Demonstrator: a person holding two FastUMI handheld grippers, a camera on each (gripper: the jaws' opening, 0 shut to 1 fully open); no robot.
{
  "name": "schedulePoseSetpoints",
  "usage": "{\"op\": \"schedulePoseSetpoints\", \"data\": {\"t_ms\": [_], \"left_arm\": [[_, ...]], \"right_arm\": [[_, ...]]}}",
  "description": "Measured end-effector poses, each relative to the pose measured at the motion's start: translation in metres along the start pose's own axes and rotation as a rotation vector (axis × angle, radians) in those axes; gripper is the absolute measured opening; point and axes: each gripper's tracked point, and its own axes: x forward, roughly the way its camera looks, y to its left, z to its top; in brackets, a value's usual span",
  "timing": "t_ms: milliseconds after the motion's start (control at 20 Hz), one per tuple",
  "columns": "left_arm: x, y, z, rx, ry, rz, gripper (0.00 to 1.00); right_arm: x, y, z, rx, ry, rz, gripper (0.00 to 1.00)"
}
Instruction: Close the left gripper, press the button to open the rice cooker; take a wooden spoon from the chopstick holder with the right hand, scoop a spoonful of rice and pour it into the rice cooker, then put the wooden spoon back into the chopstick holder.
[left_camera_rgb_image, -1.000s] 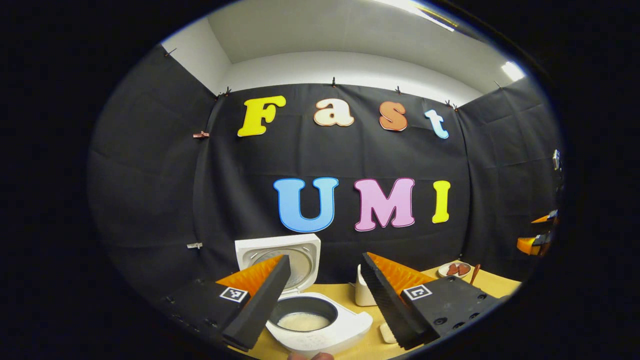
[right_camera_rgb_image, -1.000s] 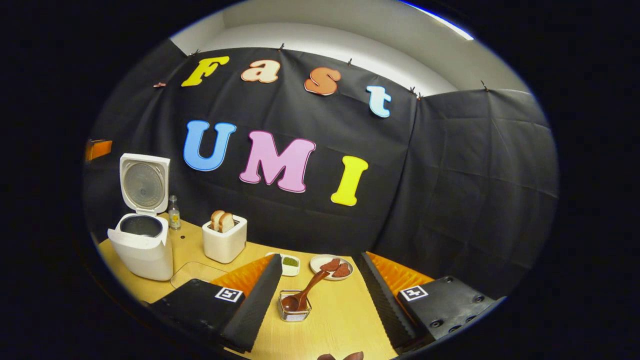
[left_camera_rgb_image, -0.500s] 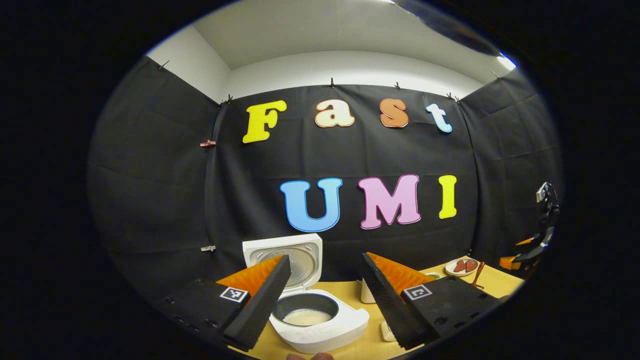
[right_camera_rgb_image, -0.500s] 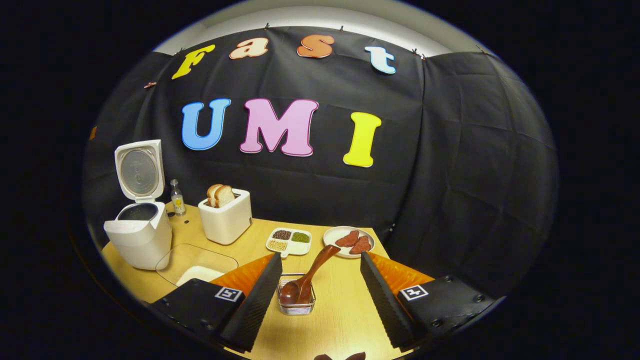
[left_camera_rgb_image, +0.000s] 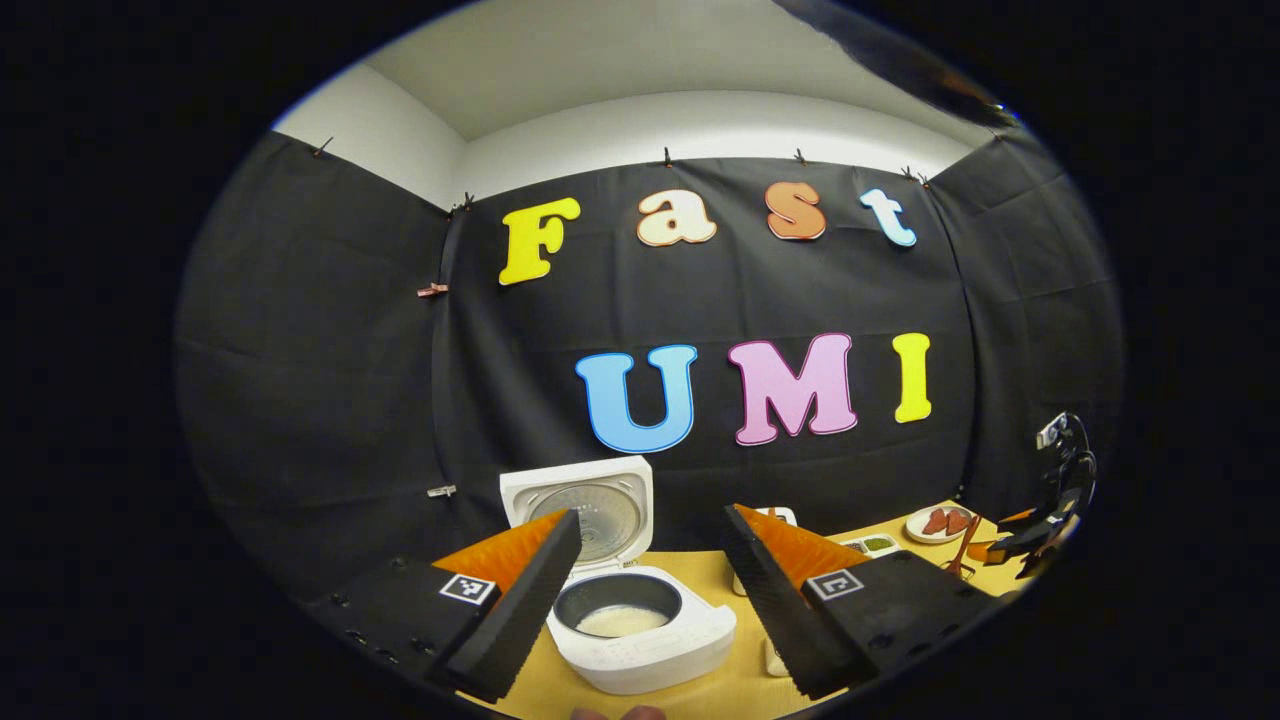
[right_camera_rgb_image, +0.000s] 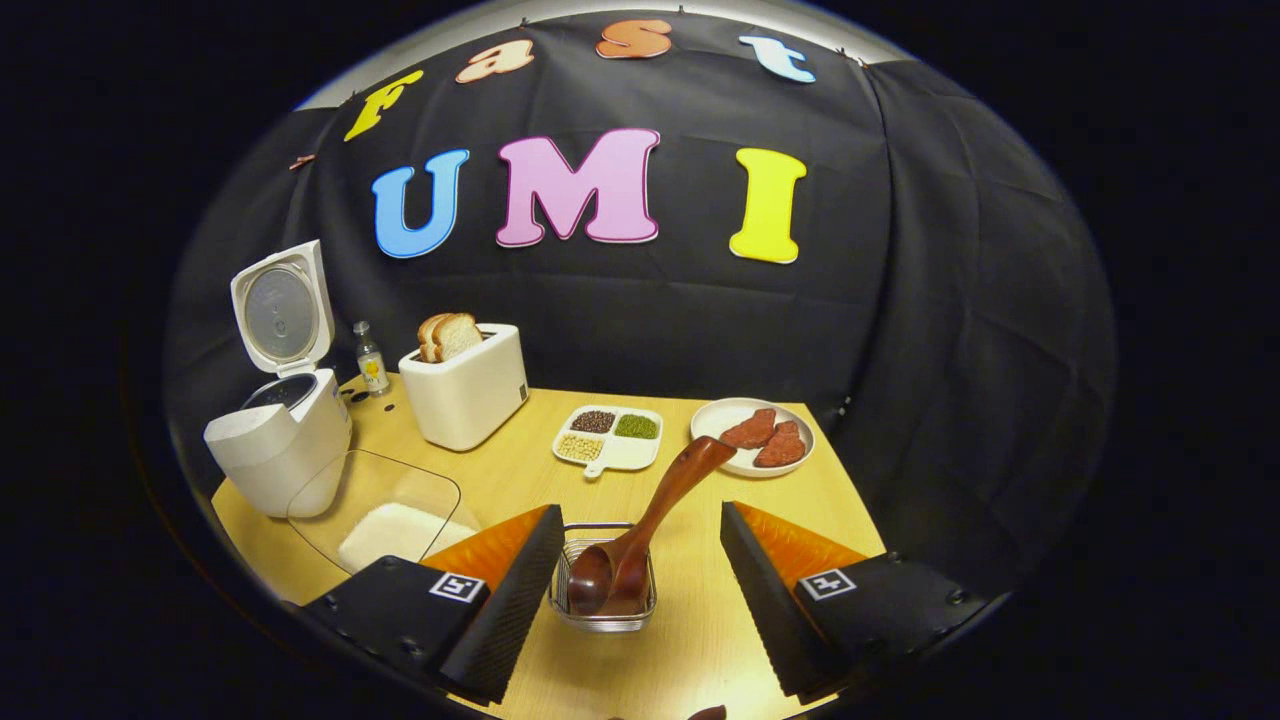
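The white rice cooker (left_camera_rgb_image: 640, 640) (right_camera_rgb_image: 275, 445) stands with its lid up and a little rice in its pot. My left gripper (left_camera_rgb_image: 645, 590) hangs open above and in front of it. A wooden spoon (right_camera_rgb_image: 650, 525) leans in the wire chopstick holder (right_camera_rgb_image: 602, 598), bowl down, handle slanting up to the right. My right gripper (right_camera_rgb_image: 632, 585) is open with the holder between its fingers, touching nothing. A clear container of rice (right_camera_rgb_image: 385, 520) sits right of the cooker. The right gripper (left_camera_rgb_image: 1045, 510) also appears far right in the left gripper view, near the spoon (left_camera_rgb_image: 965, 548).
A white toaster (right_camera_rgb_image: 465, 395) holding bread, a small bottle (right_camera_rgb_image: 370, 360), a divided dish of grains (right_camera_rgb_image: 610, 438) and a plate of red pieces (right_camera_rgb_image: 755, 440) stand at the back of the wooden table (right_camera_rgb_image: 700, 620). Black cloth walls close in behind and to the right.
The right gripper has come down and forward over the chopstick holder, which now lies between its fingers. The left gripper has drawn back and up a little from the cooker.
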Motion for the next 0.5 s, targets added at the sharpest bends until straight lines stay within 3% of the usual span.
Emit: {"op": "schedulePoseSetpoints", "data": {"t_ms": [100, 300, 400, 450, 500], "left_arm": [[-0.005, 0.001, -0.001, 0.021, 0.011, 0.014, 0.97], [-0.008, 0.001, -0.006, 0.031, 0.035, 0.028, 0.97], [-0.006, 0.008, -0.011, 0.038, 0.049, 0.046, 0.97], [-0.006, 0.011, -0.012, 0.037, 0.052, 0.056, 0.97], [-0.005, 0.013, -0.010, 0.034, 0.050, 0.062, 0.97]], "right_arm": [[0.020, -0.003, -0.014, 0.025, 0.042, 0.010, 0.97], [0.052, -0.004, -0.025, 0.113, 0.081, 0.042, 0.75], [0.061, -0.002, -0.033, 0.145, 0.111, 0.068, 0.54], [0.055, -0.001, -0.029, 0.174, 0.115, 0.085, 0.36], [0.059, 0.002, -0.033, 0.215, 0.125, 0.102, 0.31]]}}
